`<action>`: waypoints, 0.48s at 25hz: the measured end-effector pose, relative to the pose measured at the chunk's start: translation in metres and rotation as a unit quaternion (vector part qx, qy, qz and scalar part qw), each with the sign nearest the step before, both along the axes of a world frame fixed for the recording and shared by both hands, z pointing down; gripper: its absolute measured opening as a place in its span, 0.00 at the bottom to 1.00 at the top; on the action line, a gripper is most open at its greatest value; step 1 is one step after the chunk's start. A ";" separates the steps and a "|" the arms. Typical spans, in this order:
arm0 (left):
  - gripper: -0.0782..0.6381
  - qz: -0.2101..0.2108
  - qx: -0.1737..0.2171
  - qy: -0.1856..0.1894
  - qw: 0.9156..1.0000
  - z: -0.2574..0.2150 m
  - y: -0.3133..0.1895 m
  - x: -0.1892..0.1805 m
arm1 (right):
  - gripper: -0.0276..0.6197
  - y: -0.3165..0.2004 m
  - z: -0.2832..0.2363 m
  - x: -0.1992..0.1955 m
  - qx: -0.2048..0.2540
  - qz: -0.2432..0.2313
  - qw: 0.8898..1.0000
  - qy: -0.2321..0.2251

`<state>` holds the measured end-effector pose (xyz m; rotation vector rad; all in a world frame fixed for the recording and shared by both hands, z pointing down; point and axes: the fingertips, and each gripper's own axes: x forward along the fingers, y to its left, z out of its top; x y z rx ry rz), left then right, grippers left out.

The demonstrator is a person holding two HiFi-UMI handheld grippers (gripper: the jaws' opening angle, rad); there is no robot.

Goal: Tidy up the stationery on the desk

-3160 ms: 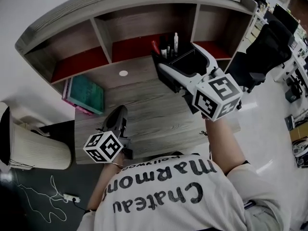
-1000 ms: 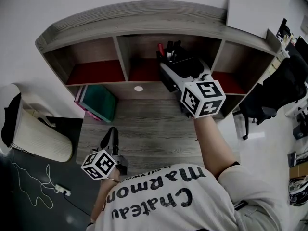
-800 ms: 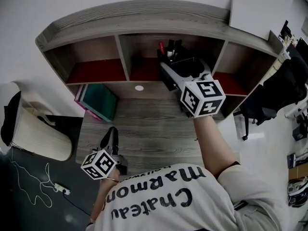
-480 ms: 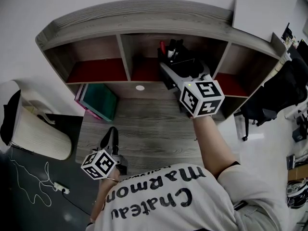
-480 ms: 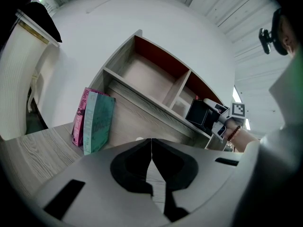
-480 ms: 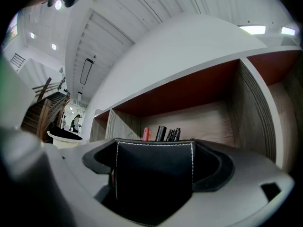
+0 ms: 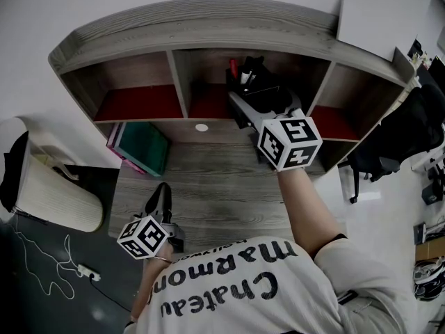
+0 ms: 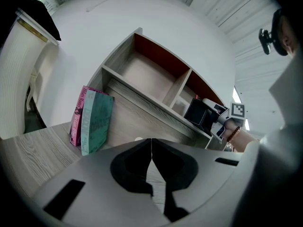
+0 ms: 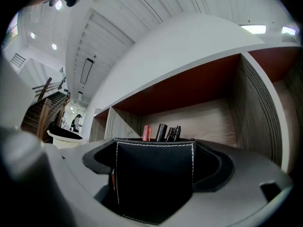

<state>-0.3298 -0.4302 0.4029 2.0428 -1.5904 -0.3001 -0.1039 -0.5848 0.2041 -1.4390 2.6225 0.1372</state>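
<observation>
The right hand-held gripper (image 7: 249,108) clamps a black stitched pen holder (image 9: 155,178) across its flat sides, at the mouth of the shelf's middle compartment (image 7: 208,103). It looks stiff and light, though its loose pens (image 9: 162,132) would likely spill if tilted. The left hand-held gripper (image 8: 151,161) is closed and empty, low over the desk (image 7: 208,179).

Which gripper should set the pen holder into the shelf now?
Right. The right gripper clamps the black pen holder at the middle cubby; the left gripper is shut, empty, near the desk's front.
</observation>
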 end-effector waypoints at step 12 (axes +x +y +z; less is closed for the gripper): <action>0.13 -0.001 -0.003 -0.001 1.000 0.002 0.000 0.000 | 0.75 -0.006 0.001 -0.002 0.002 0.002 1.000 0.001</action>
